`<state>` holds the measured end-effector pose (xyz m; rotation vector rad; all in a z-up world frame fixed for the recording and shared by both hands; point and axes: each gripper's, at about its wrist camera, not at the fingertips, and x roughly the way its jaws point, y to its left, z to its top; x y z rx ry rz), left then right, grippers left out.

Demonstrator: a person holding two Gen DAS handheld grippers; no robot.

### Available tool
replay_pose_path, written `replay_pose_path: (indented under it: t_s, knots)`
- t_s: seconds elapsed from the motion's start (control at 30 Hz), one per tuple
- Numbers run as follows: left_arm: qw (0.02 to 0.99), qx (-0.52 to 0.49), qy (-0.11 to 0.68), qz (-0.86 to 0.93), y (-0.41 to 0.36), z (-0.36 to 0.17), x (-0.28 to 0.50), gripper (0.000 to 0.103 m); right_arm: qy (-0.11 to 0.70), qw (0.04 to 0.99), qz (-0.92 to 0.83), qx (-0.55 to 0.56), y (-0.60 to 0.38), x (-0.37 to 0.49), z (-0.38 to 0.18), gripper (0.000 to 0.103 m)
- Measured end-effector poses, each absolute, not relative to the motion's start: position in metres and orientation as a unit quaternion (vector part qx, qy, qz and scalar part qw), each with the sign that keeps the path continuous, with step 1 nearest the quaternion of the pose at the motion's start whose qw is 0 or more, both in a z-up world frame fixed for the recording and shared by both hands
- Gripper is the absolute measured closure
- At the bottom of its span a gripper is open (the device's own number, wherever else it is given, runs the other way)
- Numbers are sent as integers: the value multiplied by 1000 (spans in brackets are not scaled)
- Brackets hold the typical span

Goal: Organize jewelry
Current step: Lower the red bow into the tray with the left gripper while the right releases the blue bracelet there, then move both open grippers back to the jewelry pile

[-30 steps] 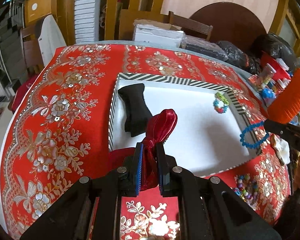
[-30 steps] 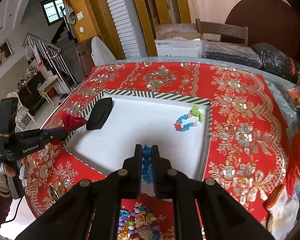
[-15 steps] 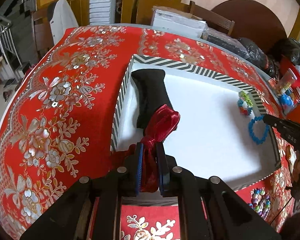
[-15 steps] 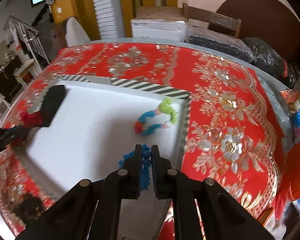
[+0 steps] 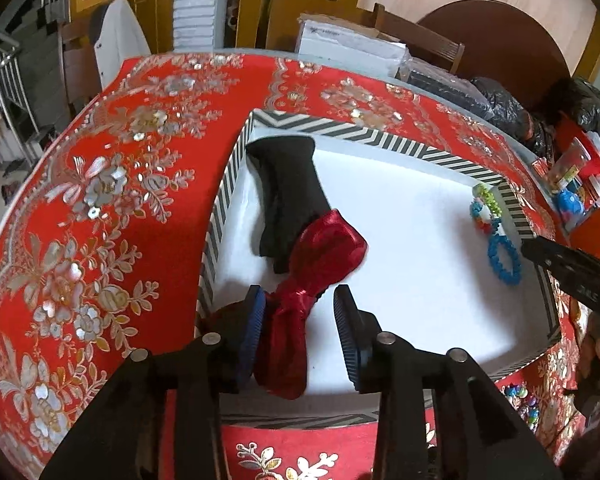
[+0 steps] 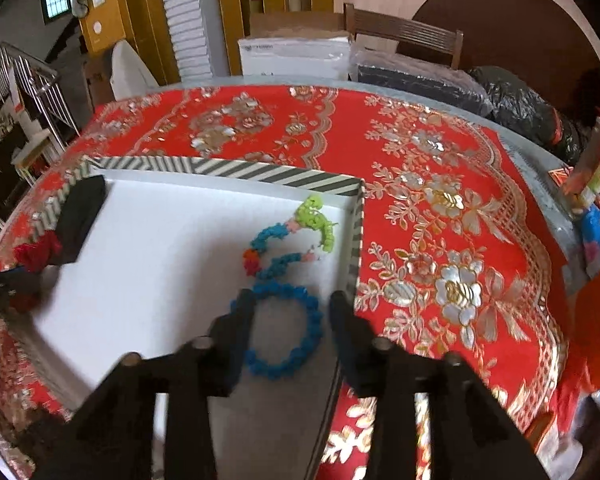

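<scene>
A white box with a striped rim (image 5: 360, 130) sits on the red tablecloth. Inside it a shiny red bow (image 5: 324, 248) lies partly on a black pouch (image 5: 288, 196). My left gripper (image 5: 299, 304) is opening; the bow's tail lies between the jaws, loose against the left pad. The blue bead bracelet (image 6: 314, 324) lies flat on the box floor between the opening jaws of my right gripper (image 6: 292, 304), free of both pads. A multi-colour bracelet (image 6: 292, 232) lies just beyond it, by the right wall. Each gripper shows at the edge of the other's view.
Loose coloured beads (image 5: 520, 396) lie on the tablecloth (image 6: 440, 208) outside the box's near right corner. Snack packs and an orange object (image 5: 596, 220) crowd the table's right edge. Cartons, black bags (image 6: 520, 104) and a chair stand behind the table.
Both grippers came down over the box and went from shut to open. The red bow and the blue bracelet, gripped before, now lie loose on the box floor.
</scene>
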<state>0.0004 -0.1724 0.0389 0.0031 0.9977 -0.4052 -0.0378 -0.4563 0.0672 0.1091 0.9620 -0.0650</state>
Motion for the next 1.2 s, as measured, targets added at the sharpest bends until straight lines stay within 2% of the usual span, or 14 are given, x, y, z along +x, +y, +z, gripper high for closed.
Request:
replay_pose_path:
  t_s: [0.1, 0.2, 0.67, 1.2]
  knots:
    - [862, -4, 467, -199, -172, 47, -6, 77, 456, 887, -19, 65, -453, -55, 77, 56]
    - [864, -1, 468, -188, -170, 54, -11, 77, 447, 891, -10, 76, -449, -74, 86, 48]
    - [891, 29, 422, -165, -152, 88, -54, 77, 410, 908, 1, 81, -440, -136, 123, 45]
    - [897, 32, 406, -171, -148, 102, -96, 77, 415, 905, -5, 97, -432, -174, 113, 44]
